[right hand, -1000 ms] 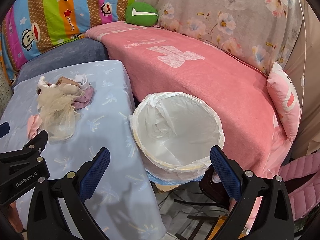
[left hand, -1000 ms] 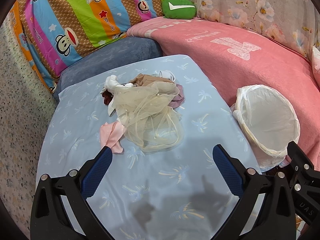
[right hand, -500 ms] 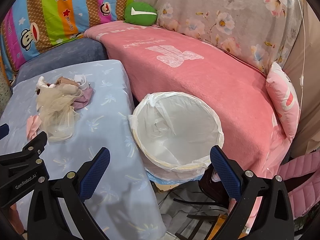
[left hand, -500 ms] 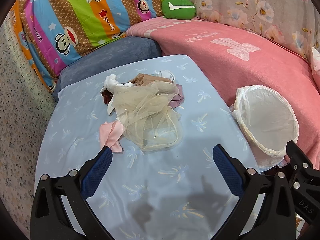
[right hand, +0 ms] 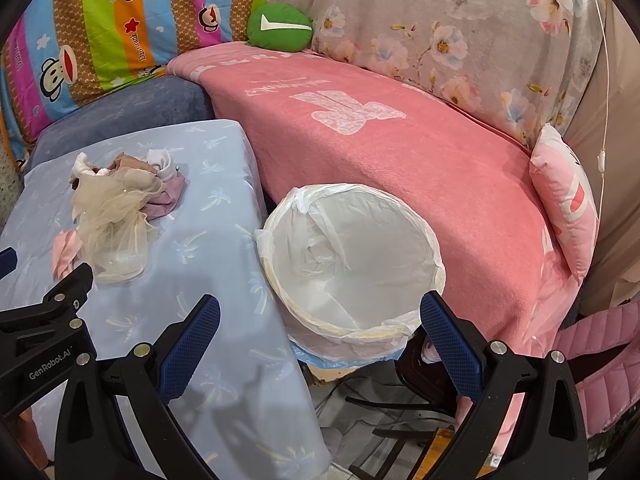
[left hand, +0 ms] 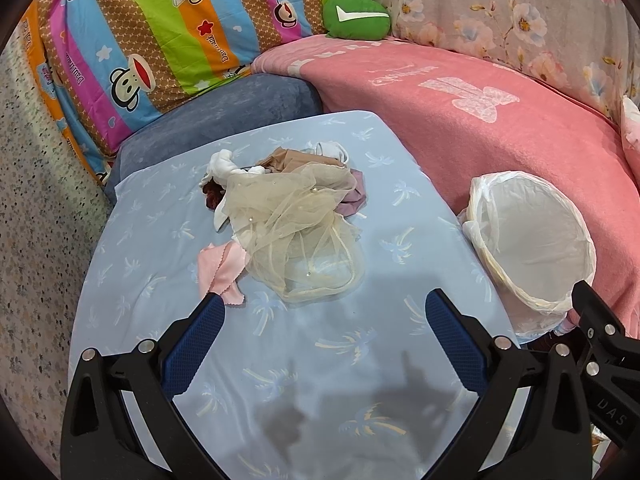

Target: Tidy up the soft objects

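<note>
Left wrist view: the left gripper (left hand: 322,320) fills the bottom of the frame, its blue-padded fingers (left hand: 192,344) spread wide and holding nothing, above the blue sheet (left hand: 160,240) with its palm-tree print. In the middle of the frame lies the pile of soft things. A cream net cloth (left hand: 296,232) sits on top, a pink cloth (left hand: 220,266) lies at its lower left edge, just beyond the left finger's tip, a mauve cloth (left hand: 356,196) peeks out at its right, and white, tan and dark red pieces bunch at its upper side. At the right edge of the sheet stands a white basket (left hand: 532,240) lined with a plastic bag, against the pink blanket (left hand: 460,128). Part of the right gripper (left hand: 600,344) shows at the lower right.

Right wrist view: the right gripper (right hand: 320,322) is likewise released and empty, with the basket (right hand: 352,264) at centre frame between its finger tips. The net cloth (right hand: 112,216) and the rest of the pile lie at the left on the sheet (right hand: 224,208). A green cushion (right hand: 280,28) sits at the top, by a striped monkey-print cover (right hand: 100,20).
</note>
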The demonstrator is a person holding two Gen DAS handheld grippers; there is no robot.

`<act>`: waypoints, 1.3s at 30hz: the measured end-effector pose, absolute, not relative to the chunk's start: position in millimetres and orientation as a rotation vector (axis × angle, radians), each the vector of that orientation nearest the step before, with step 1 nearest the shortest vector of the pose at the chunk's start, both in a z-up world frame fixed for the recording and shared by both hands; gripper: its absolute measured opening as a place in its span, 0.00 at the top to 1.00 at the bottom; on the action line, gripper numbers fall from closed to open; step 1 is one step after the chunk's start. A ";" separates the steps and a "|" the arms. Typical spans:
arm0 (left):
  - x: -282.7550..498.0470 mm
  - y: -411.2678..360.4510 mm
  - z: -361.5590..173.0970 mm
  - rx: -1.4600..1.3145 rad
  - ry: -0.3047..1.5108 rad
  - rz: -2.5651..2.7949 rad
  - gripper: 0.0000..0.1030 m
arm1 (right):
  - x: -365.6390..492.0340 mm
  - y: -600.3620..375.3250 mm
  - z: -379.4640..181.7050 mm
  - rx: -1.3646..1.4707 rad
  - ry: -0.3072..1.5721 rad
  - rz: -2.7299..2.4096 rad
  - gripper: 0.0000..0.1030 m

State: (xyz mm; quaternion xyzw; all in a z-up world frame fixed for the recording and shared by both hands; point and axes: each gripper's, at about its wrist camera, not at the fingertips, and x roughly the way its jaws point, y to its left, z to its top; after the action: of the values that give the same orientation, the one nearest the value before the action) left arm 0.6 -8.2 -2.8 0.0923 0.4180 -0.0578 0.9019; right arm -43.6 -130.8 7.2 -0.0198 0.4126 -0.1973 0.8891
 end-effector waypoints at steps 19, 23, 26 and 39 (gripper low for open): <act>-0.5 -5.5 0.7 0.179 0.860 -0.138 0.07 | -43.9 -130.7 7.4 -0.042 0.857 -0.410 0.06; 1.2 -5.1 1.5 0.176 0.858 -0.135 0.07 | -43.8 -130.0 8.6 -0.047 0.855 -0.412 0.06; 2.4 -2.8 1.8 0.170 0.861 -0.136 0.07 | -42.5 -128.1 8.8 -0.051 0.856 -0.411 0.06; 6.6 5.0 -0.3 0.151 0.848 -0.185 0.07 | -39.0 -124.7 9.8 -0.046 0.847 -0.421 0.06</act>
State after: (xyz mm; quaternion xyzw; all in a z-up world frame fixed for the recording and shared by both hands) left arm 6.6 5.0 -0.3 0.0731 0.4105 -0.0897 0.9045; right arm -39.0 -124.6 9.8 -0.0223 0.4080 -0.2027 0.8899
